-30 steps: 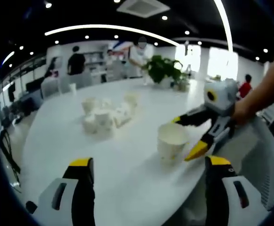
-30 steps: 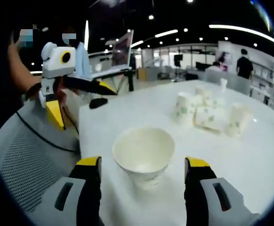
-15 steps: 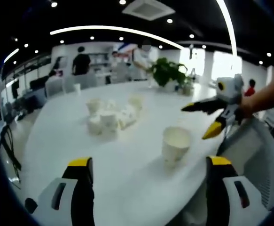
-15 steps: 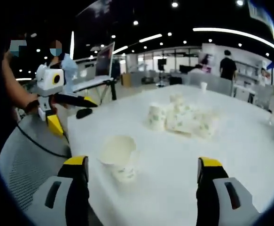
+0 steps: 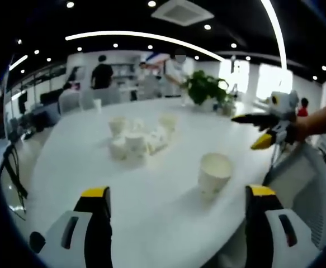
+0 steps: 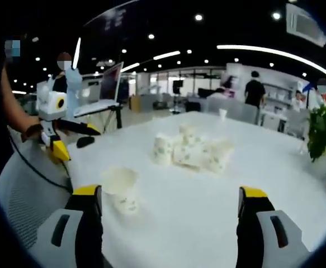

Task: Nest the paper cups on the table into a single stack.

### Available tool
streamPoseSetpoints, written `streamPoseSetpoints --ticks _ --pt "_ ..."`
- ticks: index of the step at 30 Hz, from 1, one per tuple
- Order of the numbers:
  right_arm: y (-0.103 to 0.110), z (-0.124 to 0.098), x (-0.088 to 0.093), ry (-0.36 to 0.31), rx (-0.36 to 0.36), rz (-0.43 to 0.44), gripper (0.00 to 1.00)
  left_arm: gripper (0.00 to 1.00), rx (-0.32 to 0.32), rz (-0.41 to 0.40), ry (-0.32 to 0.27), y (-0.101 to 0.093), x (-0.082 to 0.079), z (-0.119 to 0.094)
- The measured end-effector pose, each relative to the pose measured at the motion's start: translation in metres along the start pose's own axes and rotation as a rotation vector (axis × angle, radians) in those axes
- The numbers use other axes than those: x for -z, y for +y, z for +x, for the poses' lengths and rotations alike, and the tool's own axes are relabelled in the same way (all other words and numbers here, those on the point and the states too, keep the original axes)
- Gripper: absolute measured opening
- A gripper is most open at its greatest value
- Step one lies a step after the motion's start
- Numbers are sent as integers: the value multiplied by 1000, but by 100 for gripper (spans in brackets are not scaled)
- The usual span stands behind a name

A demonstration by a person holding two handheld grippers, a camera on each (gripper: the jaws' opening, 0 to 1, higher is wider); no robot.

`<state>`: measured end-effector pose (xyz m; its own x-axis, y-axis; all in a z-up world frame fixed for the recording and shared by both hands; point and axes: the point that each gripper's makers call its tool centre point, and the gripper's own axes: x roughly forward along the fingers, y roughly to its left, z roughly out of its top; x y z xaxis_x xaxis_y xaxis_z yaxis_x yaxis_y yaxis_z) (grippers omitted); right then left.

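A white paper cup [image 5: 214, 174] stands upright and alone near the table's front edge; in the right gripper view the same cup [image 6: 120, 188] sits low at the left. Farther back lies a loose cluster of several paper cups [image 5: 136, 139], some upright and some tipped over, seen as the cluster [image 6: 190, 151] in the right gripper view. My left gripper [image 5: 176, 226] is open above the table with nothing between its jaws. My right gripper [image 6: 168, 226] is open too and holds nothing. It shows at the right of the left gripper view as the right gripper [image 5: 261, 129], raised above the lone cup.
The cups lie on a large white table [image 5: 79, 167]. A potted plant [image 5: 205, 88] stands at its far side, and a grey mesh chair [image 6: 23, 192] sits by the near edge. A single small cup [image 5: 98, 104] stands at the far end. People stand in the background.
My right gripper has pulled up and away from the lone cup, which stays standing on the table. Both views have drawn back, so the cups look smaller and farther off.
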<state>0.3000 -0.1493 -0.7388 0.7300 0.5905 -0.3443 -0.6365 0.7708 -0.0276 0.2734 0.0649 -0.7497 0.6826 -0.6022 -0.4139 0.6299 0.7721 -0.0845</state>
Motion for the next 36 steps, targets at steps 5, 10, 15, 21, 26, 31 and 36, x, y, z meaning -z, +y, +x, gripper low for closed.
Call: streamPoseSetpoints --ticks 5,10,15,21,26,31,36 --pt "-7 -2 0 -12 28 14 100 98 -13 2 -6 3 -1 0" --pt "-6 -2 4 0 34 22 100 98 -41 18 -14 8 -2 -3" --pt "-7 -2 4 -5 29 32 100 98 -59 13 -25 11 -3 -5" --pt "-19 -1 3 -9 58 65 100 98 -43 25 -15 10 -2 -1" --pt "-27 4 7 2 66 45 100 98 -24 36 5 7 1 1" --pt "-37 14 1 -3 65 27 100 98 -24 40 10 9 1 1" --pt "-47 24 -8 -18 67 22 100 98 -26 39 11 11 1 1"
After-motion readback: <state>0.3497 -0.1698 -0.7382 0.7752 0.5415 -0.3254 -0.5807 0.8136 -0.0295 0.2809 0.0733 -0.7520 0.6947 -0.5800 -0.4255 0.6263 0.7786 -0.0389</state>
